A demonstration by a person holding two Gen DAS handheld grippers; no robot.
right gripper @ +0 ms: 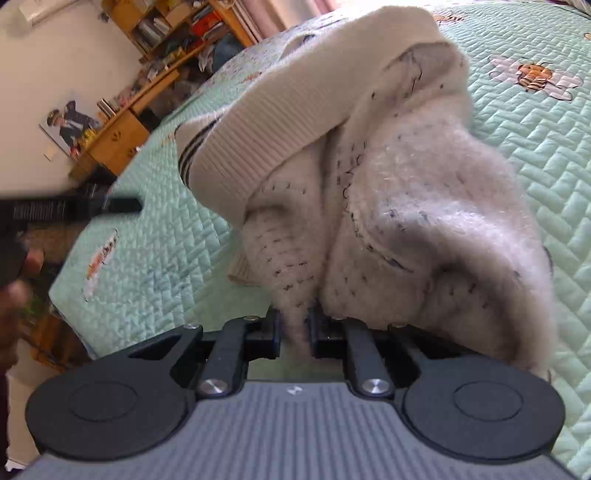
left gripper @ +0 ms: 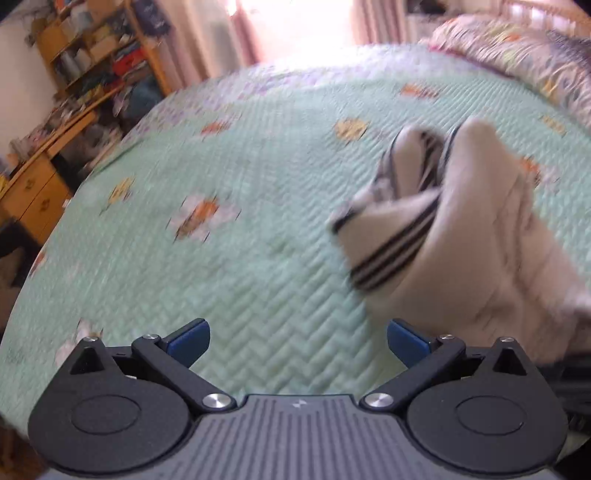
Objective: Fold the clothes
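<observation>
A cream knitted sweater (right gripper: pixel 388 177) with dark stripes on its ribbed cuffs hangs bunched over the green quilted bed (right gripper: pixel 155 229). My right gripper (right gripper: pixel 295 332) is shut on a fold of its fuzzy fabric, and the cloth covers the fingertips. In the left wrist view the same sweater (left gripper: pixel 461 236) is blurred at the right, lifted above the bed (left gripper: pixel 229 266). My left gripper (left gripper: pixel 298 341) is open with blue pads and holds nothing; the sweater is just right of its right finger. The left gripper (right gripper: pixel 74 208) also shows at the far left of the right wrist view.
A wooden desk (left gripper: pixel 33 192) and cluttered shelves (left gripper: pixel 96 55) stand left of the bed. A patterned duvet (left gripper: pixel 524 62) lies at the far right of the bed. Curtains and a bright window (left gripper: pixel 295 26) are behind. A hand (right gripper: pixel 14 295) shows at the left edge.
</observation>
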